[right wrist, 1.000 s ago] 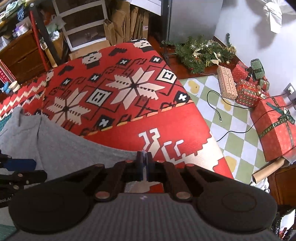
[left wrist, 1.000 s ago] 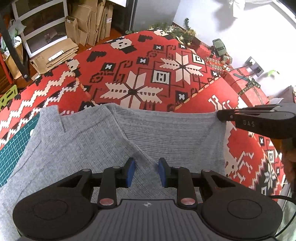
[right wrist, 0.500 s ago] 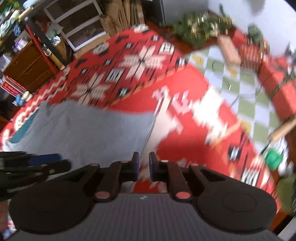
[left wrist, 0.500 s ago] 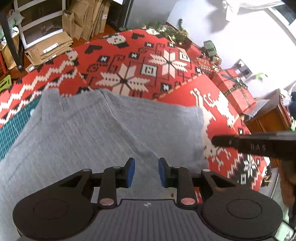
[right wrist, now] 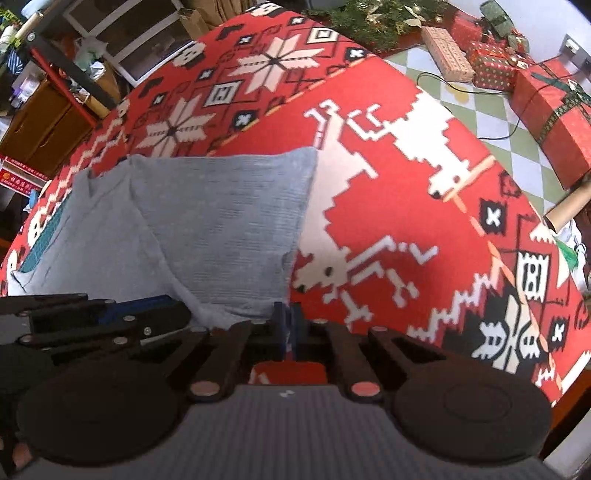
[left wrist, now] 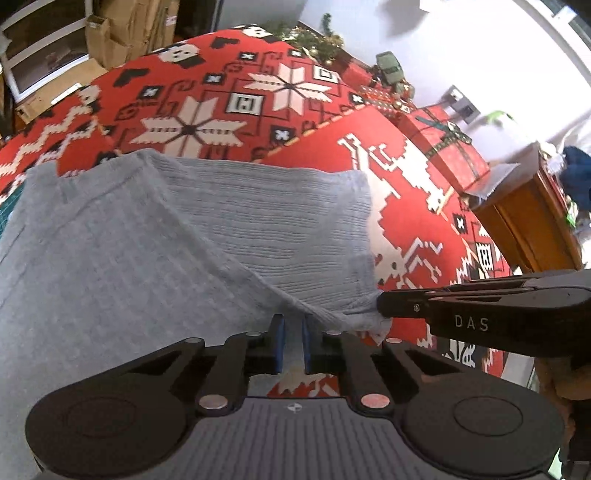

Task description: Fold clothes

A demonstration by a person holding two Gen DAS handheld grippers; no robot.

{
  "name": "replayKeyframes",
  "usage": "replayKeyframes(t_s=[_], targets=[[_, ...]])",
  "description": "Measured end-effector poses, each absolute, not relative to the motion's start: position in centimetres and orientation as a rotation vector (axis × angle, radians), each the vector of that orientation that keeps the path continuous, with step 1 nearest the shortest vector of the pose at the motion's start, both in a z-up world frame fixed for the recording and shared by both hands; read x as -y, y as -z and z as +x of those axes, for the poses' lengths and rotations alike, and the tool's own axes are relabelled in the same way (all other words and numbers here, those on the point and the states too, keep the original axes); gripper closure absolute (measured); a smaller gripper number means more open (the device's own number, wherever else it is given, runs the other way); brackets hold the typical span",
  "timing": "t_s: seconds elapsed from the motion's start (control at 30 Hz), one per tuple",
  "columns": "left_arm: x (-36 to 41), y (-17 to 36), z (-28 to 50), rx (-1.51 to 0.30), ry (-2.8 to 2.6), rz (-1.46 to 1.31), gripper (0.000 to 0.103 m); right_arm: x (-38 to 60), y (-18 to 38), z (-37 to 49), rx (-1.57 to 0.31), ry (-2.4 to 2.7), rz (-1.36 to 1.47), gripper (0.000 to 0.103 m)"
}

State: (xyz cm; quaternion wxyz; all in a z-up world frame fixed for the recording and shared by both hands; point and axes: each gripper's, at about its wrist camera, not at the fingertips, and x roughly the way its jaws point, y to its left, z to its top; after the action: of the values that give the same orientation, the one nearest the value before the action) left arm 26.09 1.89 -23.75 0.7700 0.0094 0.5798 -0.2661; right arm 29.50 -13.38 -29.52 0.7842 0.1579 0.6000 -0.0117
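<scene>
The left gripper (left wrist: 292, 341) sits nearest, its 2 blue pads (left wrist: 279, 341) drawn close with a thin strip of grey cloth between them; the jaws are narrow and pinch the near hem. Just to its right, the right gripper (left wrist: 384, 304) comes in from the side, its tip clamped on a bunched corner of the same cloth. In the right wrist view the right gripper (right wrist: 289, 326) shows its 2 pads nearly together, with the near corner of the cloth caught at them, and the left gripper (right wrist: 147, 314) lies just left of it.

There is 1 garment, a grey ribbed sweater (left wrist: 155, 236). It lies spread on the red patterned cloth (left wrist: 406, 206) that covers the table, with 1 diagonal fold running from its far left toward the grippers. Its near edge is lifted at the 2 pinch points; its far edge lies flat.

A strip of green mat (right wrist: 44, 236) shows at the sweater's left edge.

Farther right, on the floor, stand several red wrapped gifts (right wrist: 554, 110), about 4 counted in the right wrist view, and 1 cardboard tube (right wrist: 565, 210). Green garland (right wrist: 373, 18) lies beyond the table's far end, and cardboard boxes (left wrist: 122, 33) stand at the far left.
</scene>
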Motion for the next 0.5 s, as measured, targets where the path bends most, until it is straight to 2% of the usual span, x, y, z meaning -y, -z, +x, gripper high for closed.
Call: replayKeyframes(t_s=[0.27, 0.43, 0.5], targets=[[-1.6, 23.6, 25.8, -1.265, 0.573, 0.025, 0.095, 14.7, 28.5, 29.2, -1.27, 0.013, 0.362, 0.103], [-2.9, 22.1, 25.3, -1.27, 0.546, -0.032, 0.095, 13.4, 26.4, 29.3, -1.267, -0.059, 0.322, 0.099], [-3.6, 21.2, 24.8, -1.263, 0.532, -0.044, 0.09, 12.1, 25.6, 29.6, -1.265, -0.096, 0.276, 0.099]])
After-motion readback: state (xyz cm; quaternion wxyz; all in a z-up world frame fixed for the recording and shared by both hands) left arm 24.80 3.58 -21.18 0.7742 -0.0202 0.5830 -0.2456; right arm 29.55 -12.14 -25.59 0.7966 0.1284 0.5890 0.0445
